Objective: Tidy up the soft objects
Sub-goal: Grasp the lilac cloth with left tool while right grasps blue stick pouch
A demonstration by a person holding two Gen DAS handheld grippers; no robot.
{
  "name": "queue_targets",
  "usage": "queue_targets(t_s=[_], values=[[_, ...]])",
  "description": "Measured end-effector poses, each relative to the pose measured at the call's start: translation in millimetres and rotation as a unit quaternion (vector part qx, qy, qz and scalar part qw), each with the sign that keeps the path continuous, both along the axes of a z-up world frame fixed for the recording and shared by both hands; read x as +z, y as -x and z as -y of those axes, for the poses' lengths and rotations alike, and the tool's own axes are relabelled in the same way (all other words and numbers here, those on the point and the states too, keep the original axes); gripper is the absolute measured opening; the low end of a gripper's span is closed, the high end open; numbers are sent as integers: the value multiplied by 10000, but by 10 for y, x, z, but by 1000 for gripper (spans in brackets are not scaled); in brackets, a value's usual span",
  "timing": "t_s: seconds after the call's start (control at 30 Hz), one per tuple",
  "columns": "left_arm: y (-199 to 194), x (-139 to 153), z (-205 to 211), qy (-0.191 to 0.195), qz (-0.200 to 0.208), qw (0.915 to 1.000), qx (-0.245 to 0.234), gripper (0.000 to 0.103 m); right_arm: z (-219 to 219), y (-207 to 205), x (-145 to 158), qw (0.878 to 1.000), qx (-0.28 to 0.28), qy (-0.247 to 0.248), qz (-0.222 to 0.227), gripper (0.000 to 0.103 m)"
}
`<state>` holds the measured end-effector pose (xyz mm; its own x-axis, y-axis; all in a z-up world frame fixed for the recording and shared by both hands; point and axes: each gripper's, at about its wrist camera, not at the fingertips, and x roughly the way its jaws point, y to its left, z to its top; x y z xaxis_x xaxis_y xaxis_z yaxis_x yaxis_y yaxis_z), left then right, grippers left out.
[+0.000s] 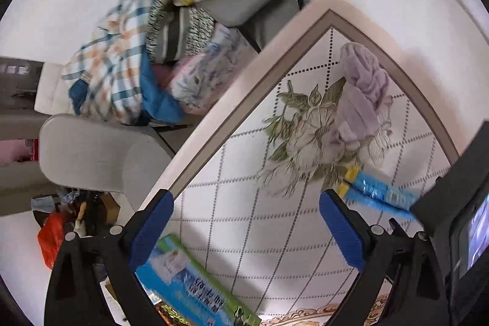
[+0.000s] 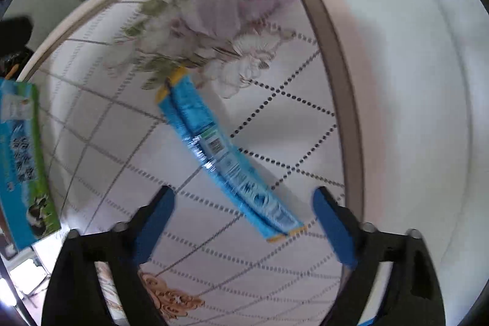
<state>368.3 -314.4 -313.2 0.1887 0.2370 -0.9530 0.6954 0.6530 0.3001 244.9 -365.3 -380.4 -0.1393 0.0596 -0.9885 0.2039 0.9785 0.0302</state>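
Right now your left gripper (image 1: 244, 222) has its blue-padded fingers spread wide with nothing between them, low in the left wrist view over the patterned table (image 1: 275, 249). The crumpled lilac cloth (image 1: 363, 93) lies in the upper right of that frame, on the printed flower near the table's corner. A blue snack packet (image 1: 376, 191) rests just below the cloth, toward the right edge. A blue-and-green box (image 1: 195, 280) sits at the bottom, partly behind your left finger. Piled clothes (image 1: 122, 72) fill the upper left on a grey chair (image 1: 91, 155).

Your right gripper (image 2: 243, 222) is likewise spread apart and empty; the snack packet's near end lies between its fingers, and the view is blurred.
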Motion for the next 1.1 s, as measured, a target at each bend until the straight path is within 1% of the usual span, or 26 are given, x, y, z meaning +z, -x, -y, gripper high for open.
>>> queue_targets(t_s=[0.07, 0.13, 0.17, 0.2, 0.23, 0.27, 0.37, 0.4, 0.5, 0.57, 0.67, 0.7, 0.73, 0.77, 0.8, 0.83, 0.9, 0.97, 1.03, 1.07, 1.1], values=[[-72, -106, 75, 42, -172, 9998, 21, 97, 85, -9, -136, 9999, -89, -102, -98, 74], [-134, -206, 160, 62, -306, 9995, 66, 97, 136, -2, -193, 9996, -98, -231, -110, 73], [-161, -260, 214, 76, -395, 9992, 66, 97, 157, 11, -200, 9994, -87, -310, -95, 67], [-168, -306, 257, 120, -466, 9988, 68, 97, 178, 29, -197, 9995, -77, -303, -85, 63], [-171, -335, 297, 184, -556, 9983, 74, 97, 198, 45, -180, 9996, -71, -270, -89, 47], [-173, -378, 347, 224, -668, 9975, 83, 97, 239, 68, -160, 9996, -88, -249, -129, 36], [-143, -485, 485, 299, -931, 9952, 88, 97, 452, 140, -93, 9994, -295, 73, -166, 30], [-130, -523, 538, 342, -1024, 9941, 91, 97, 558, 172, -80, 9989, -434, 79, -174, 30], [-98, -654, 712, 496, -1342, 9897, 109, 97, 773, 241, -69, 9974, -684, -28, -213, 30], [-105, -729, 786, 547, -1472, 9875, 151, 97, 886, 270, -68, 9962, -820, -173, -232, 31], [-173, -854, 856, 731, -1736, 9811, 434, 97, 1003, 280, -82, 9941, -982, -405, -242, 34], [-203, -893, 863, 829, -1818, 9781, 585, 95, 1087, 260, -102, 9934, -1037, -434, -218, 35], [-220, -923, 867, 891, -1870, 9759, 689, 92, 1110, 264, -102, 9928, -1091, -455, -207, 36], [-230, -945, 867, 925, -1911, 9743, 749, 81, 1138, 262, -110, 9921, -1136, -479, -216, 36], [-233, -973, 867, 924, -1951, 9733, 778, 67, 1174, 256, -125, 9916, -1172, -498, -230, 37], [-214, -961, 881, 903, -1869, 9756, 721, 67, 1197, 258, -137, 9910, -1210, -520, -252, 37], [-158, -917, 917, 814, -1692, 9807, 542, 45, 1206, 266, -148, 9908, -1241, -473, -248, 37], [-120, -884, 884, 822, -1658, 9812, 544, 44, 1197, 253, -177, 9913, -1234, -368, -276, 36], [-33, -793, 828, 838, -1456, 9840, 593, 43, 1101, 242, -155, 9922, -1188, -207, -300, 35], [19, -733, 791, 922, -1401, 9840, 608, 42, 1065, 229, -153, 9927, -1162, -86, -316, 27], [67, -679, 750, 990, -1369, 9835, 640, 42, 1019, 214, -144, 9927, -1164, -54, -301, 24]])
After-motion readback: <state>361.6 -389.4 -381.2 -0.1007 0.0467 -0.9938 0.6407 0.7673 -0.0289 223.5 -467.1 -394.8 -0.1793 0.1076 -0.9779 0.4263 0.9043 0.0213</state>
